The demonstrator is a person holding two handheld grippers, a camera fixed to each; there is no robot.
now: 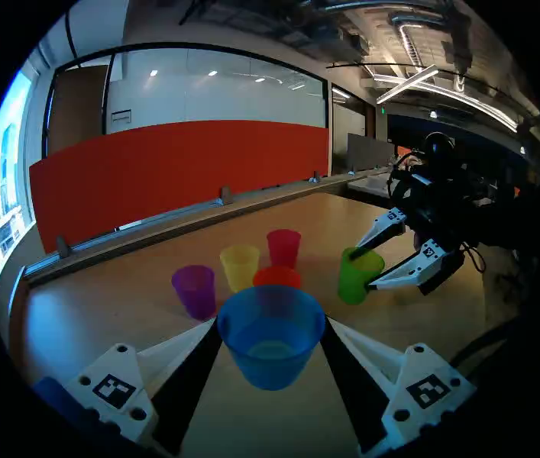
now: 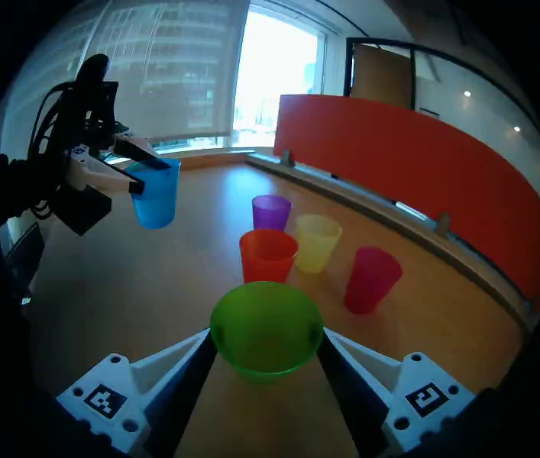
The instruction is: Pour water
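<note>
Blue plastic sits nearest in my left gripper view: the blue cup, with what looks like a little water in its bottom, is clamped between the fingers of the left gripper over the wooden worktop. My right gripper has its fingers closed on the green cup the same way. Beyond, the orange cup, purple cup, yellow cup and red cup stand close together. Farthest back runs a red partition.

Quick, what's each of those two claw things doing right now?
Left gripper: closed on the blue cup.
Right gripper: closed on the green cup.
</note>
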